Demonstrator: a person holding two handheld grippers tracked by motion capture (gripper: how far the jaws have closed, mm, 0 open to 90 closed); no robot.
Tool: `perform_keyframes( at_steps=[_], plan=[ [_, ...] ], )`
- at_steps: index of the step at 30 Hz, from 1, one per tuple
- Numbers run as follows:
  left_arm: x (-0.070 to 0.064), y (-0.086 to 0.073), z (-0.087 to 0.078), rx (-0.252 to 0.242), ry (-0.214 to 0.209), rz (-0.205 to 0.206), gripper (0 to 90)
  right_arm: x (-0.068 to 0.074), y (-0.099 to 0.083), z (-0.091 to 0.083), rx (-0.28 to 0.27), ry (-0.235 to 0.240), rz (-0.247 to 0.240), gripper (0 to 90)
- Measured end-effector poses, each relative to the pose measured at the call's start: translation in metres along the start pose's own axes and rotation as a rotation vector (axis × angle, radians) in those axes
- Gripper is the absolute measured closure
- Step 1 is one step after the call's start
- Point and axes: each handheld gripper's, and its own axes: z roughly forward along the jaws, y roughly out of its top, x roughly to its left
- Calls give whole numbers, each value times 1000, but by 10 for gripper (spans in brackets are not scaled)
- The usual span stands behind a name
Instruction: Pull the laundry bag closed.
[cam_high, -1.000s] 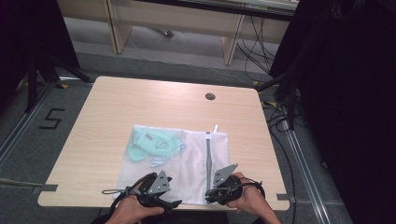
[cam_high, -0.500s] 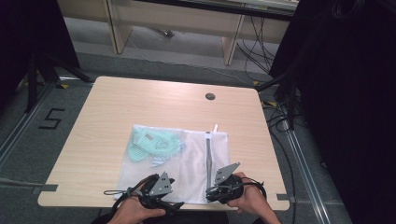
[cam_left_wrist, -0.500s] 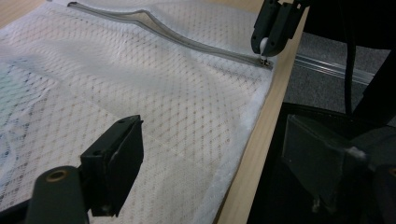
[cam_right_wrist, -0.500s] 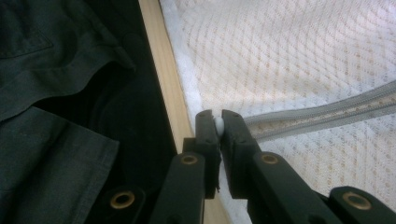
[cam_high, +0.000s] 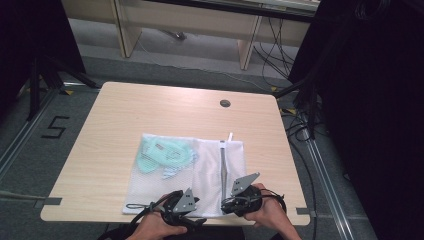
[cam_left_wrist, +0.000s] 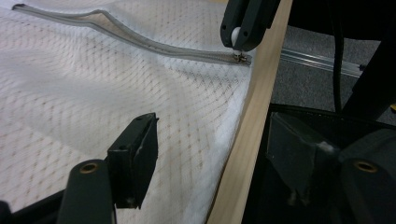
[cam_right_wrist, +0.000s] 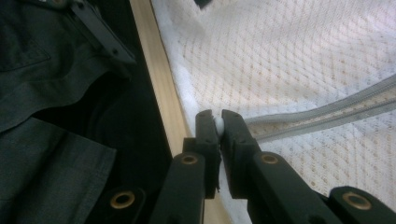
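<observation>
At the table (cam_high: 150, 110) edge, right gripper (cam_right_wrist: 218, 123) pinches the zipper pull (cam_right_wrist: 218, 125).

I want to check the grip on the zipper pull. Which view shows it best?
The left gripper view: the right claw pinches the white zipper pull at the zipper's end. The right gripper view shows just a white sliver between shut jaws; in the high view it is too small to tell.

Counts, relative to the table (cam_high: 150, 115): 1 white mesh bag (cam_high: 210, 170) on it w/ 1 grey zipper (cam_high: 223, 165), 1 teal item (cam_high: 165, 152) inside the bag, 2 grippers at table's near edge: left gripper (cam_high: 192, 220), right gripper (cam_high: 235, 200).
</observation>
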Motion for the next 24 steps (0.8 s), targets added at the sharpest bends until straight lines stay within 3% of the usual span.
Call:
perform_keyframes(
  at_steps=[10,16,24],
  plan=[
    [-5,7,15,-20,-17,48,499,0,1,-3,-18,-2,1,863],
    [-10,8,24,-20,-43,36,515,-1,3,-6,-18,-3,-1,863],
    [-11,12,30,-33,-30,79,631,-1,5,-8,-45,-11,-6,863]
  ],
)
